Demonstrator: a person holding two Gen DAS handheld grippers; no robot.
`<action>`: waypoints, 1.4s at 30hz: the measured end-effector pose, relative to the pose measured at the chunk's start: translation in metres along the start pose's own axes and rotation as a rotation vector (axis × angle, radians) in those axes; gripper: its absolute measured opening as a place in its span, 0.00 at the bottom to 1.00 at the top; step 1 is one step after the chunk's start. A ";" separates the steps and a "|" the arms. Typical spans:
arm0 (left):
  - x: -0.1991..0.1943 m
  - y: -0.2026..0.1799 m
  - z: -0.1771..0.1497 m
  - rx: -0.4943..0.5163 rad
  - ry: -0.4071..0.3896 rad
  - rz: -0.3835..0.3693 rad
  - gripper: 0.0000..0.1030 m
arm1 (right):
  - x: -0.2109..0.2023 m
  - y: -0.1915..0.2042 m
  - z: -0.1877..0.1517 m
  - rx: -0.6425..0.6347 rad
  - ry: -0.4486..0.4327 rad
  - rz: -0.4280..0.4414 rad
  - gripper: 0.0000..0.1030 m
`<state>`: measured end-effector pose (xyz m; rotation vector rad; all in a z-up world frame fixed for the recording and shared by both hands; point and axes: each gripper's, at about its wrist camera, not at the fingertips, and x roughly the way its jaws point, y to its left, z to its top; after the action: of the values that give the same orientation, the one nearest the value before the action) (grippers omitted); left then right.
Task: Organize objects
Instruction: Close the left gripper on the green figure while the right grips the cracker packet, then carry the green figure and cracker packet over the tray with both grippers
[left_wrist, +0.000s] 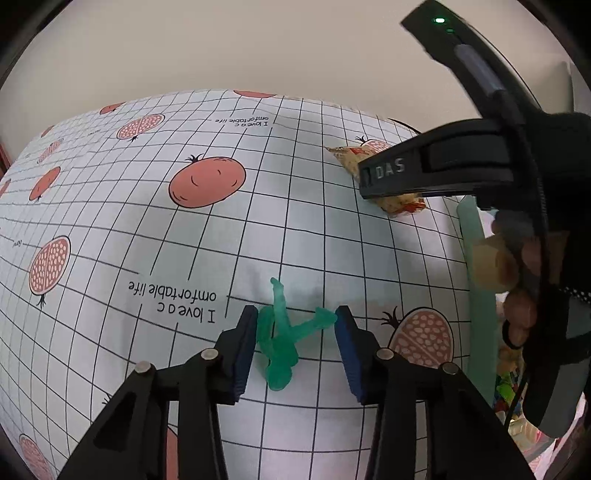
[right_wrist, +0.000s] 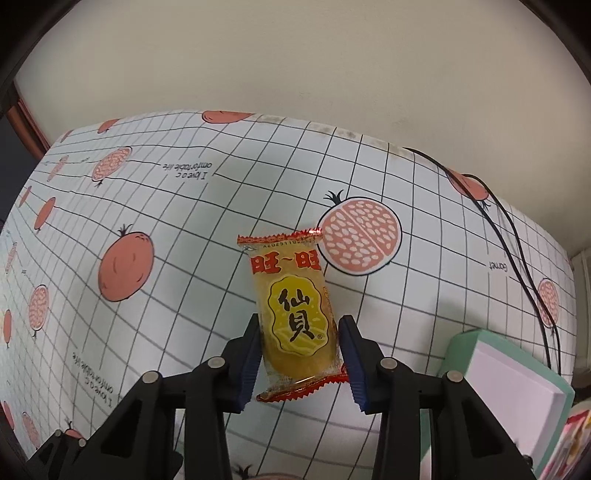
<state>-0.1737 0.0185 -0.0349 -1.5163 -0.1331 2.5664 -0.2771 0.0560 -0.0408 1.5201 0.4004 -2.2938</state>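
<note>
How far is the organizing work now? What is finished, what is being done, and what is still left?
Finished: cannot tell; the green-rimmed box shows only a white surface.
In hand: the left gripper straddles the green toy figure, and the right gripper straddles the rice cracker packet. Both jaws look open, both items on the tablecloth.
Left: grasp and place both.

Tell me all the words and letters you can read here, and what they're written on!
"DAS": on the right hand-held gripper, seen from the left camera.
"I love a c omfortable life": printed on the tablecloth, upside down, repeated.
"Garnet": on the tablecloth near the cable, small, so not certain.
"旺~旺": red, upside down, on the snack packet.
"仙貝": black, in the packet's yellow oval.
Tiny code line at the packet's far seal: too small to read.
</note>
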 end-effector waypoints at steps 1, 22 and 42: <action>0.000 0.001 0.000 -0.005 0.000 -0.005 0.42 | -0.003 0.001 -0.001 -0.002 0.001 0.000 0.41; -0.074 0.018 -0.017 -0.113 -0.022 0.047 0.41 | -0.128 -0.005 -0.050 -0.016 -0.077 0.013 0.38; -0.156 -0.056 -0.047 -0.076 -0.083 0.014 0.41 | -0.221 -0.052 -0.169 0.054 -0.179 0.007 0.39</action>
<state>-0.0536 0.0458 0.0852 -1.4413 -0.2336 2.6648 -0.0824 0.2044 0.1010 1.3237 0.2859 -2.4281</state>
